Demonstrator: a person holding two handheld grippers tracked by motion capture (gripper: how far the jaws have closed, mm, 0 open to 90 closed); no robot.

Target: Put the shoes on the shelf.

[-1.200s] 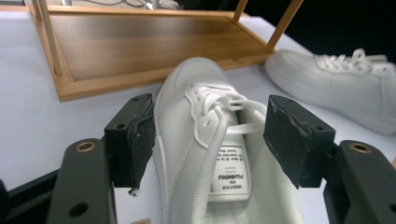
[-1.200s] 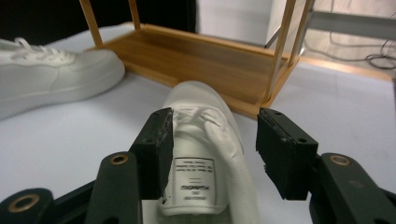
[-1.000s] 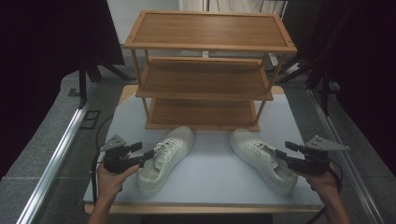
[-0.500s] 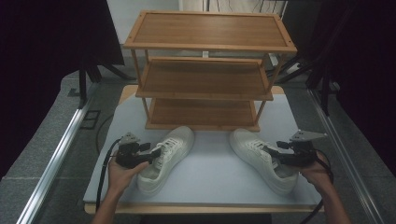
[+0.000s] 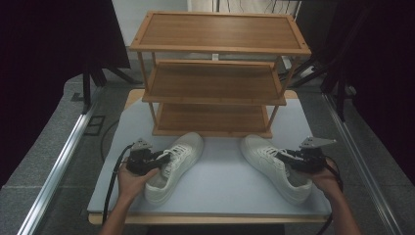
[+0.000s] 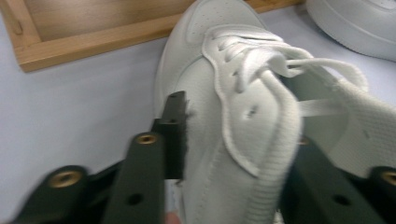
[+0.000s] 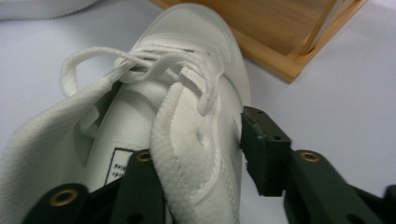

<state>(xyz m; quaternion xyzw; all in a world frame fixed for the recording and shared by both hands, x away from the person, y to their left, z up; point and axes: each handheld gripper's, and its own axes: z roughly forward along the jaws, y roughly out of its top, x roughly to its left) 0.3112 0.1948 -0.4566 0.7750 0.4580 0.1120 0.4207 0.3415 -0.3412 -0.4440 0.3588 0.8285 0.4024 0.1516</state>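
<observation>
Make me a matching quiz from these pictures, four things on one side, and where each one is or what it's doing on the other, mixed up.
Things:
1. left gripper
2. right gripper
3. three-tier wooden shoe rack
4. pale grey table top

States:
A. stands at the table's far side, shelves bare
B. jaws straddle the side wall of the left white sneaker
C. carries both sneakers and the rack
D. jaws straddle the side wall of the right white sneaker

Pairs: 1-B, 2-D, 3-A, 4-C
</observation>
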